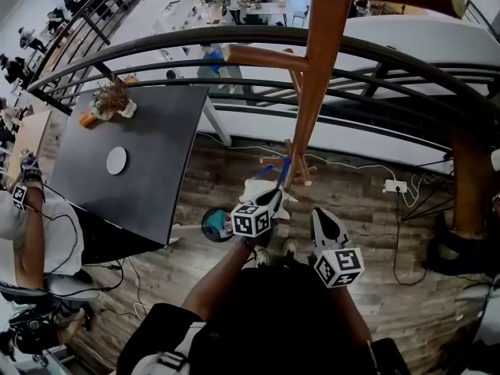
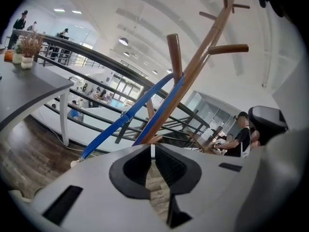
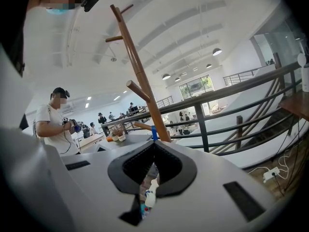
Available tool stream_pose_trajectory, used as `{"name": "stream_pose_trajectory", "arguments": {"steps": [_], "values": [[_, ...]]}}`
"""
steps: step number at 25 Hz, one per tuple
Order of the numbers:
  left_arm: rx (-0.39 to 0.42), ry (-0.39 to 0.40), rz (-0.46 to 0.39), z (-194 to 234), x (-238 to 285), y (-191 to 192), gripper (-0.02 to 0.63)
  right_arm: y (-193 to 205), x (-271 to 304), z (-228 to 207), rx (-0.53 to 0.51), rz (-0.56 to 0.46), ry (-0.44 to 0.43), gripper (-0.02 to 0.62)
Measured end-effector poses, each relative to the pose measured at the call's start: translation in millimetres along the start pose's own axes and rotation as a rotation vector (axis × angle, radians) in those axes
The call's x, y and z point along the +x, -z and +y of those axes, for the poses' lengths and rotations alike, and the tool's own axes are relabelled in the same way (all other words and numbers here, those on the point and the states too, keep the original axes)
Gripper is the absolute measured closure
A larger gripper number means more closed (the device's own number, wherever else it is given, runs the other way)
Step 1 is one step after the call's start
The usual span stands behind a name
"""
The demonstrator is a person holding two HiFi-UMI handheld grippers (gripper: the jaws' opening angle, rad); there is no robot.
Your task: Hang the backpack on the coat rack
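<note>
The hanging step is under way and, by my reading, is nearing its end. The blue strap [image 2: 161,111] of the backpack [image 1: 256,186] is running up to the crotch where a short lower peg [image 2: 174,54] is branching from the pole of the coat rack [image 1: 312,92]. It seems to be lying over that peg, though the far side of the loop is not showing. The backpack itself is sitting low, near the foot of the pole; whether it is touching the plank floor [image 1: 422,287] I cannot tell.

The left hand-held gripper [image 2: 152,148] is showing its jaws pressed together at the tips. The strap is coming down right to them, but a pinch on it is not clear. The right hand-held gripper [image 3: 153,143] is also pressed together, with nothing between, just right of the left one.

The next move is probably calling for seating the loop deep in the crotch, then easing the weight onto the peg.

The rack is round, smooth, brown varnished wood with upward-slanting pegs. The strap is flat woven webbing carrying a dark buckle [image 2: 125,117]. The backpack is looking pale and soft. A dark matte worktop [image 1: 156,131] is standing to the left.
</note>
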State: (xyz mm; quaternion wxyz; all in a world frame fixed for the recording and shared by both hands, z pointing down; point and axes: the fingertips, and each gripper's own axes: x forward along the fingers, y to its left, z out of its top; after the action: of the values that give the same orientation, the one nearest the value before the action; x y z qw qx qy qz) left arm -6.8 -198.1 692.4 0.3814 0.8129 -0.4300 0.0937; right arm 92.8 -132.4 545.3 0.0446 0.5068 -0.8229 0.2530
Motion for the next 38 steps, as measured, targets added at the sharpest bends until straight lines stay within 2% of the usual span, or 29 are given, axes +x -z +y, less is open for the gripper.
{"name": "stream_pose_trajectory", "arguments": {"steps": [5,14,19,25,30,38], "values": [[0.009,0.004,-0.002,-4.4,-8.5,9.1,0.597,5.7,-6.0,5.4,-0.011,-0.001,-0.011,0.583],[0.051,-0.042,-0.017,-3.9,-28.7,6.3,0.598,11.2,-6.9,17.4,-0.015,0.009,-0.026,0.583],[0.072,-0.036,-0.035,-15.9,-42.1,6.1,0.598,15.7,-7.7,20.3,-0.004,0.018,-0.027,0.583],[0.114,-0.016,-0.068,-25.5,-61.5,-0.4,0.598,23.1,-7.0,33.1,-0.021,0.037,-0.036,0.583],[0.153,-0.008,-0.158,-33.3,-86.1,-16.7,0.598,25.8,-8.4,42.3,-0.024,0.041,-0.041,0.583],[0.198,-0.020,-0.167,-45.4,-118.2,-13.6,0.598,25.5,-15.2,51.7,-0.044,0.033,-0.015,0.583]]}}
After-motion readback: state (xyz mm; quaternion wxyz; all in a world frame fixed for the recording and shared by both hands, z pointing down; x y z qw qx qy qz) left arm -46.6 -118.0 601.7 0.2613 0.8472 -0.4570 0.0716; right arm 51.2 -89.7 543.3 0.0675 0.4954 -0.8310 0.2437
